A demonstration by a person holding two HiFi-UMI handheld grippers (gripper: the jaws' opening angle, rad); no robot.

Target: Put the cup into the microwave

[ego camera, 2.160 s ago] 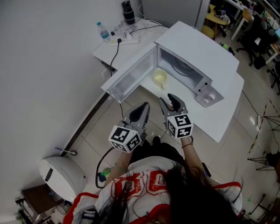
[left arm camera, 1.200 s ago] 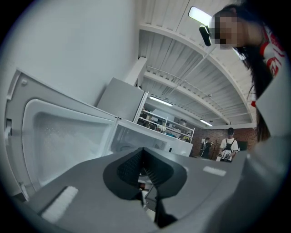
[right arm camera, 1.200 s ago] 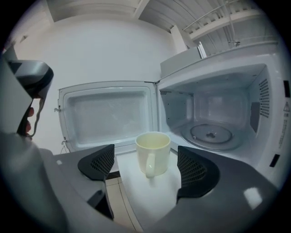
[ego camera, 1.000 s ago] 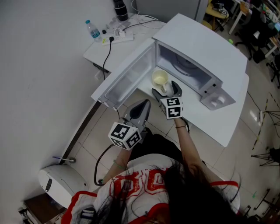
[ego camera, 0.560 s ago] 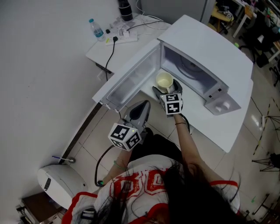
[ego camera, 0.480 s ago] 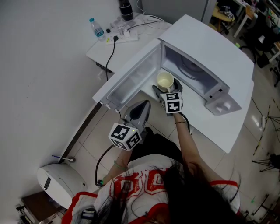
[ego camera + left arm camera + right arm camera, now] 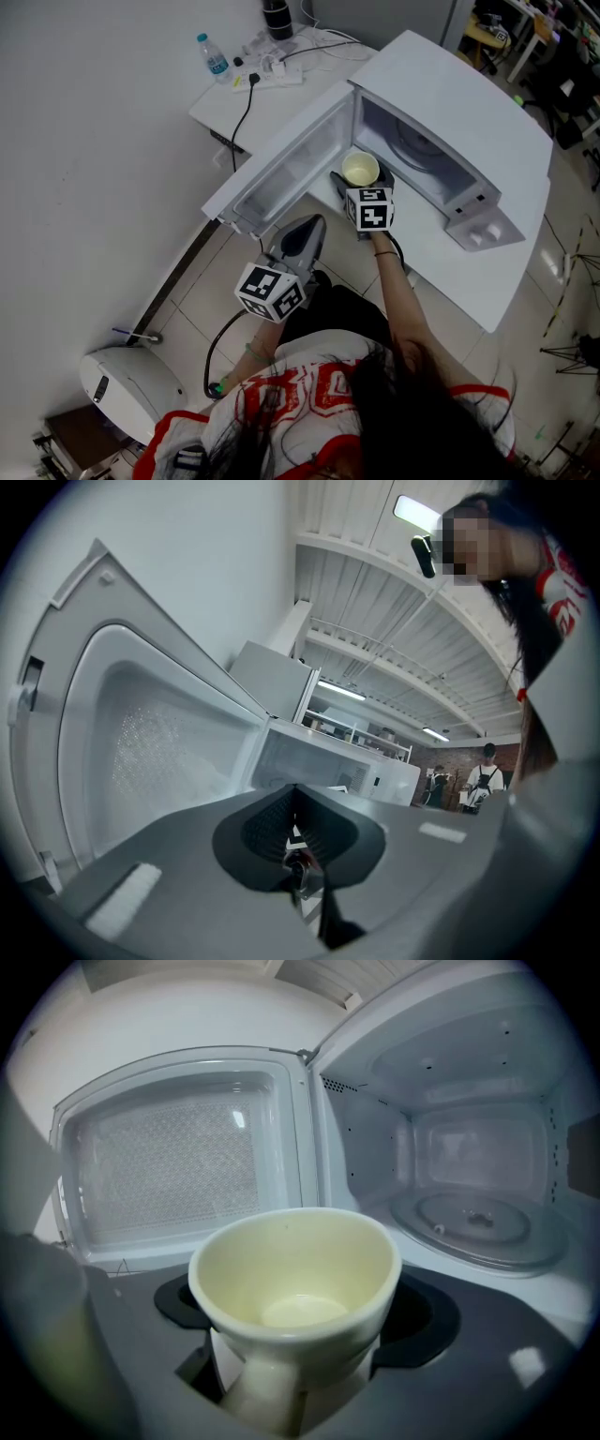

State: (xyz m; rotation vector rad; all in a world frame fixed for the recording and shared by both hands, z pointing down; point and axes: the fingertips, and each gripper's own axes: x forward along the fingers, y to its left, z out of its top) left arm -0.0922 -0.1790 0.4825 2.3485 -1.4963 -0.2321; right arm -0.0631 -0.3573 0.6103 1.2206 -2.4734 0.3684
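Cup [image 7: 361, 169] stands upright on the bench [image 7: 450, 272] just outside the open microwave's [image 7: 441, 103] cavity, beside its swung-out door [image 7: 281, 173], between the widely parted jaws of the right gripper [image 7: 360, 181], handle facing that gripper; left gripper [image 7: 311, 226], jaws closed together on nothing, sits short of the microwave's door.

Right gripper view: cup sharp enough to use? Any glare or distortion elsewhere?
Right gripper view: cup sharp, fisheye bends the microwave door, corners vignetted black. Left gripper view: ceiling light glares, near foreground looks soft. Head view: even, dim light, no strong glare.
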